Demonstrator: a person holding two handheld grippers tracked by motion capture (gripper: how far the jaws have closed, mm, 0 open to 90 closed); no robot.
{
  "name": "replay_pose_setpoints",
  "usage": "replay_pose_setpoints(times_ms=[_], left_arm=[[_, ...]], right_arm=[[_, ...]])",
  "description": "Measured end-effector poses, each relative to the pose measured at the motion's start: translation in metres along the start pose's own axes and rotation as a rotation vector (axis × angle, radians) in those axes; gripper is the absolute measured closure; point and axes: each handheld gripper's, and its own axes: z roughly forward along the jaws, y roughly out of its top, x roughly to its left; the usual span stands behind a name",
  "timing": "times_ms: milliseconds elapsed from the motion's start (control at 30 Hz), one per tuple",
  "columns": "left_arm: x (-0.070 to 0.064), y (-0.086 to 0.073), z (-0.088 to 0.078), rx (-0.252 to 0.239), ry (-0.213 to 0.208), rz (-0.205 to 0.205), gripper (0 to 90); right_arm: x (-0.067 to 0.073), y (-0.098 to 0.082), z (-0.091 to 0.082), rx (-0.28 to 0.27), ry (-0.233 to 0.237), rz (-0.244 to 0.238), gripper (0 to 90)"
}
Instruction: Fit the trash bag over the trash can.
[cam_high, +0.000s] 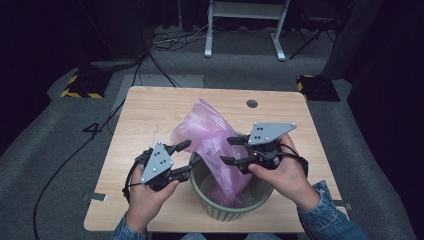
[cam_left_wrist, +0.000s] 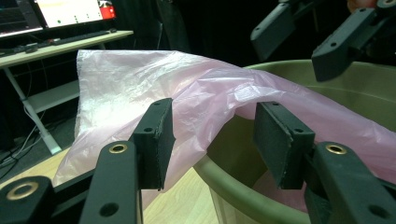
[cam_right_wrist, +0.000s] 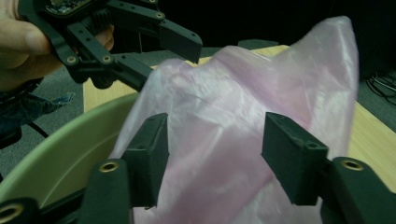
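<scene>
A pink plastic bag (cam_high: 215, 135) hangs half inside a green ribbed bin (cam_high: 225, 210) near the wooden table's (cam_high: 150, 110) front edge; its upper part spills over the far-left rim. My left gripper (cam_high: 192, 153) is at the bin's left rim, open. In the left gripper view its jaws (cam_left_wrist: 212, 140) stand apart, with the bag (cam_left_wrist: 140, 79) and the rim (cam_left_wrist: 233, 186) just beyond the pads. My right gripper (cam_high: 226, 150) hovers over the bin's right side, open, pointing left at the bag (cam_right_wrist: 243, 121). Neither gripper's pads press on the film.
A round cable hole (cam_high: 252, 103) sits in the tabletop at the back. Behind the table stand a white desk frame (cam_high: 245, 30), floor cables (cam_high: 165, 40) and yellow-black striped bases (cam_high: 82, 85). A lit monitor (cam_left_wrist: 65, 11) stands on a desk to the left.
</scene>
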Motion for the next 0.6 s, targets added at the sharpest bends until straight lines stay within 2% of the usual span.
replay_pose_setpoints(times_ms=[167, 233, 300, 433, 500, 533, 600], left_arm=[[-0.001, 0.003, 0.002, -0.008, -0.014, -0.001, 50.5], [-0.002, 0.005, 0.004, -0.009, -0.019, 0.001, 51.2], [-0.003, 0.007, 0.006, -0.012, -0.024, 0.004, 51.6], [-0.005, 0.008, 0.007, -0.008, -0.017, 0.007, 51.5], [-0.005, 0.008, 0.006, -0.008, -0.018, 0.008, 51.1], [-0.005, 0.008, 0.005, -0.005, -0.015, 0.009, 50.8], [-0.004, 0.007, 0.003, -0.003, -0.005, 0.006, 49.5]], right_arm=[[0.005, 0.005, 0.011, 0.014, 0.018, -0.019, 35.1], [0.007, 0.008, 0.016, 0.036, 0.022, -0.030, 33.6], [0.007, 0.009, 0.020, 0.058, 0.014, -0.043, 36.0], [0.002, 0.011, 0.025, 0.128, 0.005, -0.082, 70.2], [-0.002, 0.010, 0.024, 0.138, -0.002, -0.081, 84.1], [-0.003, 0.009, 0.023, 0.135, -0.003, -0.072, 88.7], [-0.003, 0.008, 0.020, 0.128, -0.003, -0.064, 90.0]])
